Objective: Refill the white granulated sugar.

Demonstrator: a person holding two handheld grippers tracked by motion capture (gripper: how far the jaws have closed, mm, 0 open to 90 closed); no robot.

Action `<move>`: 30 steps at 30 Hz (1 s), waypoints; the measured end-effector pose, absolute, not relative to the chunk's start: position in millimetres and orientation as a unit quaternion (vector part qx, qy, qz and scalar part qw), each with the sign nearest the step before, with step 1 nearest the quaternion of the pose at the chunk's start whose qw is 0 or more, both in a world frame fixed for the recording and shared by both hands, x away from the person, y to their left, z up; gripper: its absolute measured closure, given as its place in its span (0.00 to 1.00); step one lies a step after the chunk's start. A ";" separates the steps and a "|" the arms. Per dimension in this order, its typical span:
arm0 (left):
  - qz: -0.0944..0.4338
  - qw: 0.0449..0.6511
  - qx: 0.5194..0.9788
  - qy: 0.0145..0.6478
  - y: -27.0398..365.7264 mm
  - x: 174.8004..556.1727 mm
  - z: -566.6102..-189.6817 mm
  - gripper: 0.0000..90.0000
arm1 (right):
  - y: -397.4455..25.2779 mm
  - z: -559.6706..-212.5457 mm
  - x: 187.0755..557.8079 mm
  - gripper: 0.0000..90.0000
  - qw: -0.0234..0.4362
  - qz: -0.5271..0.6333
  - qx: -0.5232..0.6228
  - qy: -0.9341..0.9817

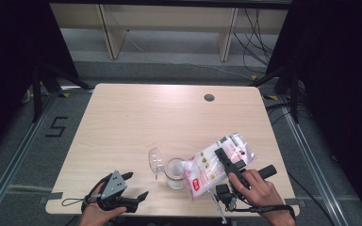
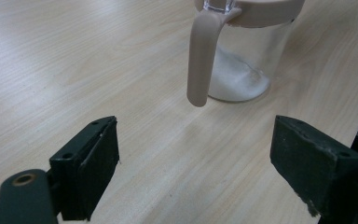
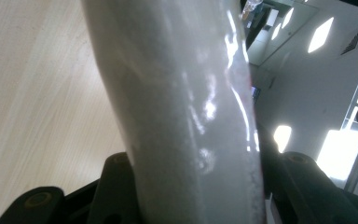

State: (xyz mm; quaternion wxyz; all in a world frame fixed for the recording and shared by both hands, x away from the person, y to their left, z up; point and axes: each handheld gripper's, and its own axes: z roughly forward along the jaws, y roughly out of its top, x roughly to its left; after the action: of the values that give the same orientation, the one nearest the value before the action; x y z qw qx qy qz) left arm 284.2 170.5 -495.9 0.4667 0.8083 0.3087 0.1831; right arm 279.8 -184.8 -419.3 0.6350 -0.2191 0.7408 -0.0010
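Our right hand-held gripper (image 1: 227, 161) clamping bag (image 1: 217, 162) tilted over jar (image 1: 175, 173), our left hand-held gripper (image 1: 134, 187) wide at jar's 8 o'clock on surface (image 1: 136, 117)

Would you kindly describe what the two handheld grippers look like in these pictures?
Both are black. The left gripper carries a grey three-cornered plate with small holes on top, and a thin black cable loops from it. In its own view the flat matt jaws show screw holes and a brass-coloured rivet. The right gripper has a black cylindrical handle and a black cable trailing off. No sleeves show on the forearms.
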 end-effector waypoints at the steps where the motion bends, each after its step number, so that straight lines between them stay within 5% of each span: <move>1: 0.183 0.467 0.809 0.308 170.6 284.1 -495.7 0.17 | -183.4 -417.6 279.9 0.66 0.637 -0.003 -0.235 0.734; 30: 0.178 0.464 0.806 0.320 168.5 282.8 -496.1 0.17 | -181.9 -418.7 279.7 0.68 0.637 0.004 -0.238 0.733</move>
State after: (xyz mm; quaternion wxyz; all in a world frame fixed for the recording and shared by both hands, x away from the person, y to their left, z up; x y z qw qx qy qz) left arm 282.8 168.5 -496.1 0.4641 0.8064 0.3200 0.1785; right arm 279.7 -181.9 -418.7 0.6369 -0.2384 0.7332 0.0043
